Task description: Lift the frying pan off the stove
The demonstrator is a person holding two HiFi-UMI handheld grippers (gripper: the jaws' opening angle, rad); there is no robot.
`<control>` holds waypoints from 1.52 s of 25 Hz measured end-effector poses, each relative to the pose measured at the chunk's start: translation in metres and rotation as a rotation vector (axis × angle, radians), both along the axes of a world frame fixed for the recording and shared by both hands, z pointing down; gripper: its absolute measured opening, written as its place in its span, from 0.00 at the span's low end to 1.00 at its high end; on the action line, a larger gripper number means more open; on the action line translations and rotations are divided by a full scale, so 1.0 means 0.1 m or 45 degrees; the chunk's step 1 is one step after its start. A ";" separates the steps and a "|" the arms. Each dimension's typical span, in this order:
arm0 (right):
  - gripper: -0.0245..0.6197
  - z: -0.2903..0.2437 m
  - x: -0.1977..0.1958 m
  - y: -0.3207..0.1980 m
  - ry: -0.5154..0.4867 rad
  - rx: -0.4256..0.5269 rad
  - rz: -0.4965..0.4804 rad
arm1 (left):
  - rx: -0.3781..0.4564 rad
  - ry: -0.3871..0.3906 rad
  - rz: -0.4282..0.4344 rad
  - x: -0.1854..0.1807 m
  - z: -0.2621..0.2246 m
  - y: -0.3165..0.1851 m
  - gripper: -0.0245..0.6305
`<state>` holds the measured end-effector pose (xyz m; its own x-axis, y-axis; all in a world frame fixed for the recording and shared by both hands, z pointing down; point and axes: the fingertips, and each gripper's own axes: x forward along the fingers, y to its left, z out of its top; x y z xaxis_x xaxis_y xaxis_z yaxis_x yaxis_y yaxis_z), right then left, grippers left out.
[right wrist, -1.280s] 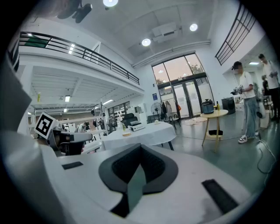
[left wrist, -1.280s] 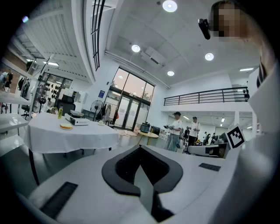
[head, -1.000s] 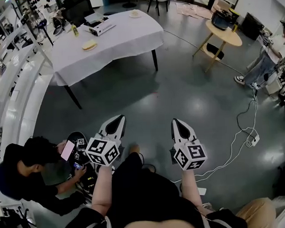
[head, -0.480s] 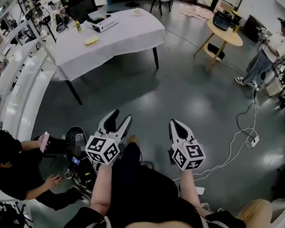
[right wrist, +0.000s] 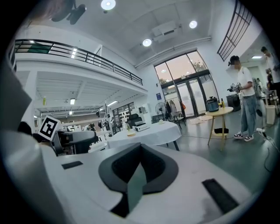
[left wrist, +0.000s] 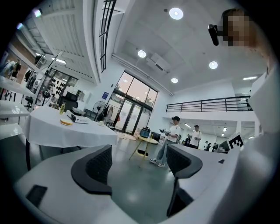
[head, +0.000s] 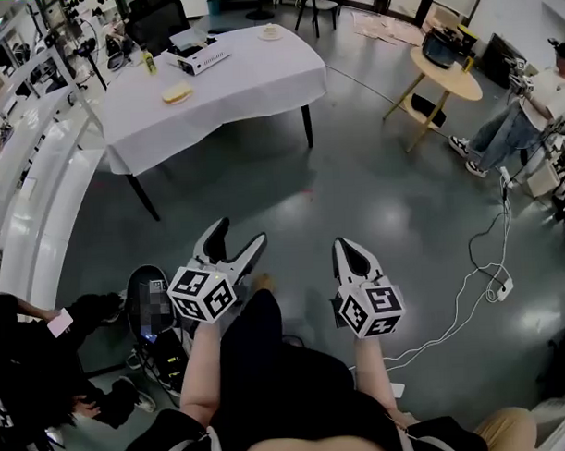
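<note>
Opening empty: one left gripper (head: 239,232); one right gripper (head: 342,245), jaws together.

- Person (head: 33,363), lower left: cut by the frame edge, dark clothing, pose unreadable.
- Person (head: 519,119), right: head clipped at the edge.
- Items on white surface (head: 250,78): too small to identify.
- Floor gear (head: 137,308): partly behind forearm (head: 203,375).

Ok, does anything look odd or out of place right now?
No pan or stove shows anywhere. The left hand-held gripper, jaws just opened, and the shut right hand-held gripper hold nothing, over bare floor. A white cable trails loose across it.
</note>
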<state>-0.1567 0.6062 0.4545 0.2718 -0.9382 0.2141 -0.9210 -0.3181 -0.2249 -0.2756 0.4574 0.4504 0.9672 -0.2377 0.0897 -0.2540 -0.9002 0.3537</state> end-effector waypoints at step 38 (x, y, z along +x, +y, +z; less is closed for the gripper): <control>0.04 -0.20 1.62 -2.99 -0.001 0.019 0.101 | 0.058 -0.041 0.075 1.51 -0.17 -3.11 0.65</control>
